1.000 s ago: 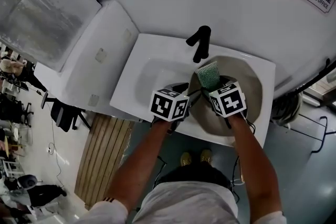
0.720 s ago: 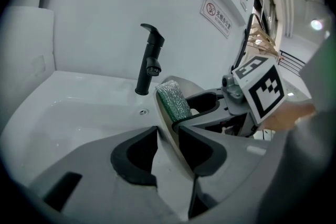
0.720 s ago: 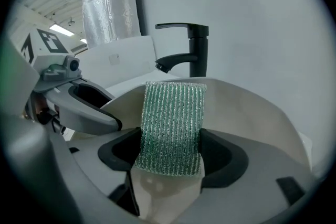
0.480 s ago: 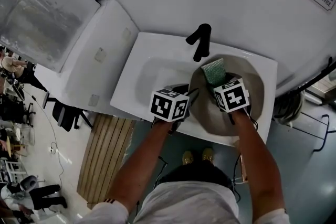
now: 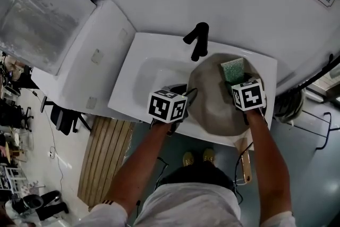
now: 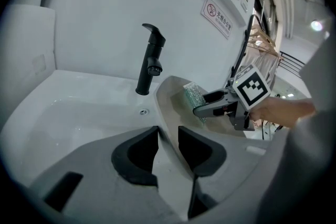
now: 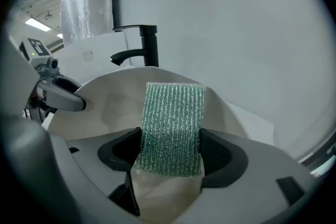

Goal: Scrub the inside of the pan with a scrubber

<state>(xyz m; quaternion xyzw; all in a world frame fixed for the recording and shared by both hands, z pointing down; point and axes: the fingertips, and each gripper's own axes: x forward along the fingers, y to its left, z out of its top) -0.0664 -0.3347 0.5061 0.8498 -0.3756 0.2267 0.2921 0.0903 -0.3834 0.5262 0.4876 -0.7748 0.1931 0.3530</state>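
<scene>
- Head view: a white sink (image 5: 133, 69) against the wall holds a beige pan (image 5: 212, 106), which fills the right half of the basin just below the black faucet (image 5: 197, 40). Inside the pan, a green scrubber (image 5: 232, 69) lies at the far right wall, carried by the right hand-held gripper (image 5: 240, 81).
- Left gripper view: the left hand-held gripper (image 6: 168, 136) has just been closing its jaws, and they stand narrow with the pan's near rim pinched between them.
- Right gripper view: the jaws are clamped on the scrubber's lower half, one on each side. The pad stands up out of them over the pan's inside.
</scene>
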